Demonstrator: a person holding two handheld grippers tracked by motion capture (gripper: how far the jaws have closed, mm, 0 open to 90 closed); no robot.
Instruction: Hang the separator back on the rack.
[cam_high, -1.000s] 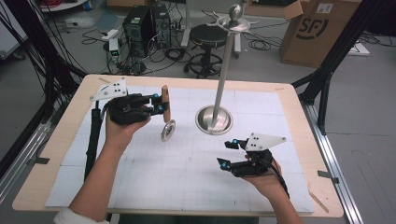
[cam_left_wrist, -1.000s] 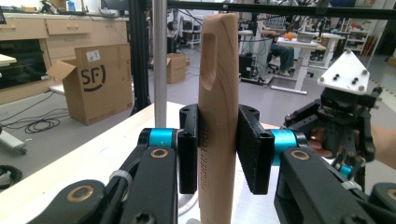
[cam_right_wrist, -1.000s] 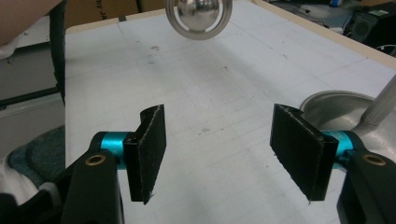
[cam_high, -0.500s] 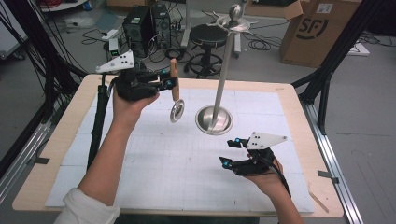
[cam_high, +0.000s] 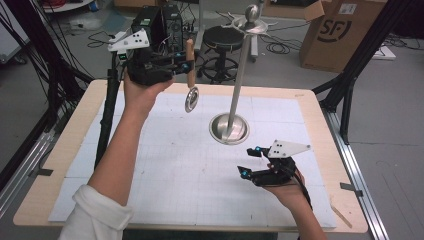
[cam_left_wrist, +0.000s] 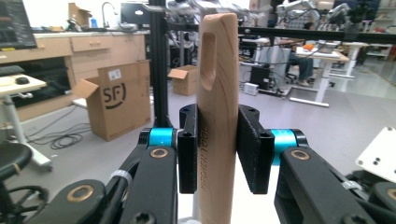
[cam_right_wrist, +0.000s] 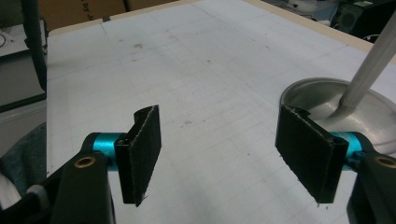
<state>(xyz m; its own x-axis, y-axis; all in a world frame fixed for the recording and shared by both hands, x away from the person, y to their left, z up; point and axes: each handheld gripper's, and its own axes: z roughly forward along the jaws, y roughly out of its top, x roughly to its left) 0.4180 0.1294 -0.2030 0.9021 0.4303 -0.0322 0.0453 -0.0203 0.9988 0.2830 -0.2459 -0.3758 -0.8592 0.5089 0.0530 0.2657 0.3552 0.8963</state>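
High at the back left of the table, my left gripper (cam_high: 187, 65) is shut on the wooden handle (cam_high: 190, 54) of a utensil whose round metal head (cam_high: 191, 99) hangs below it. In the left gripper view both pads clamp the upright handle (cam_left_wrist: 217, 93), which has a slot near its top; that gripper (cam_left_wrist: 217, 147) points level. A tall metal stand (cam_high: 239, 75) with hooks at its top rises from a round base (cam_high: 229, 128) at mid-table. My right gripper (cam_high: 249, 161) rests low at the front right, open; its jaws have just been opening, with nothing between them (cam_right_wrist: 224, 154).
The white gridded mat (cam_high: 165, 165) covers a wooden table (cam_high: 55, 165). The stand's base (cam_right_wrist: 327, 100) lies just beyond my right gripper. Off the far edge stand a stool (cam_high: 222, 37), black equipment (cam_high: 155, 20) and a cardboard box (cam_high: 345, 30). A thin wooden stick (cam_high: 342, 215) lies at the front right.
My left hand has lifted the utensil up and away from the table, toward the far side and nearer the stand's top. The right hand has stayed put.
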